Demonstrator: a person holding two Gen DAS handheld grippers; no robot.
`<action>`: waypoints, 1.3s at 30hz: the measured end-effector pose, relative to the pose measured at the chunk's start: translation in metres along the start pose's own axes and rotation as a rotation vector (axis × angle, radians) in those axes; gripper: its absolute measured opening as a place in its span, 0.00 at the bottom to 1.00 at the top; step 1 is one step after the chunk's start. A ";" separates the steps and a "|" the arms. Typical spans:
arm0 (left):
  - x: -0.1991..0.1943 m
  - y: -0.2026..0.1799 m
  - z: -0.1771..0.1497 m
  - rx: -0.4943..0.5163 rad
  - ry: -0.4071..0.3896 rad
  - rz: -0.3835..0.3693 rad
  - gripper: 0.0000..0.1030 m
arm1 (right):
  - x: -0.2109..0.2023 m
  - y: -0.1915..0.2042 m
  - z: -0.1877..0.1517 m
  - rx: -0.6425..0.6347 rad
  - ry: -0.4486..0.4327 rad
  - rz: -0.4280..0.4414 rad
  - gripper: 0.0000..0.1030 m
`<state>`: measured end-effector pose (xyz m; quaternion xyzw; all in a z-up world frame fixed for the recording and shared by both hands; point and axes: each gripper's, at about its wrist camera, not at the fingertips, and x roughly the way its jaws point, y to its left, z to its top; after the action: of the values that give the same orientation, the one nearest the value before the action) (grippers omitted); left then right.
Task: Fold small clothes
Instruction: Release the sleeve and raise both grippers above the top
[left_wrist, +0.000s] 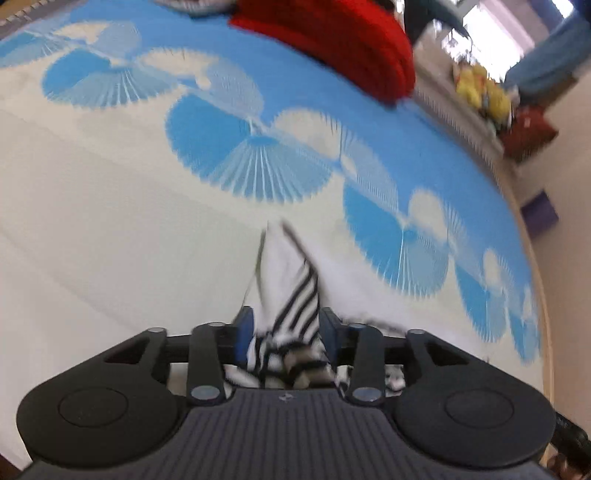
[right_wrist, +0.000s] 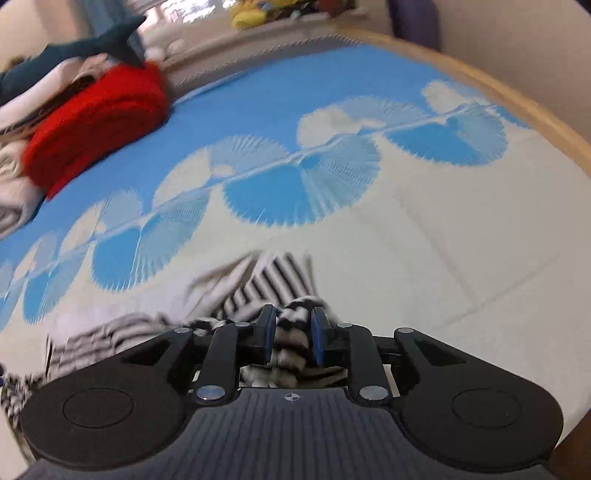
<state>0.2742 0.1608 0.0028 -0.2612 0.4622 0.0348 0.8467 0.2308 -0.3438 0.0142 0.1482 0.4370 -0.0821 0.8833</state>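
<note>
Blue-and-white fan-patterned bedding (left_wrist: 110, 206) spreads under both tools. The left gripper (left_wrist: 286, 332) stands parted, its blue pads beside a black-and-white striped garment (left_wrist: 295, 306) bunched between them; the right gripper (right_wrist: 291, 334) is likewise parted around the same striped cloth. Beyond lies a folded red knit (left_wrist: 332, 48).

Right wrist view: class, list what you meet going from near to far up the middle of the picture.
Right gripper → black-and-white striped garment → white part of the bedspread → blue fan-patterned part → wooden bed edge.
</note>
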 end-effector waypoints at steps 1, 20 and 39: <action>-0.004 -0.001 0.001 0.013 -0.023 0.016 0.46 | -0.004 0.000 0.002 0.001 -0.037 -0.006 0.27; -0.045 0.001 -0.029 0.354 -0.120 0.180 0.46 | -0.055 -0.051 -0.013 -0.050 -0.142 -0.060 0.39; 0.018 -0.029 -0.081 0.887 0.058 0.201 0.77 | -0.008 -0.027 -0.038 -0.313 0.004 0.002 0.43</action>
<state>0.2313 0.0941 -0.0353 0.1721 0.4788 -0.0920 0.8560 0.1903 -0.3562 -0.0068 0.0094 0.4461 -0.0119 0.8949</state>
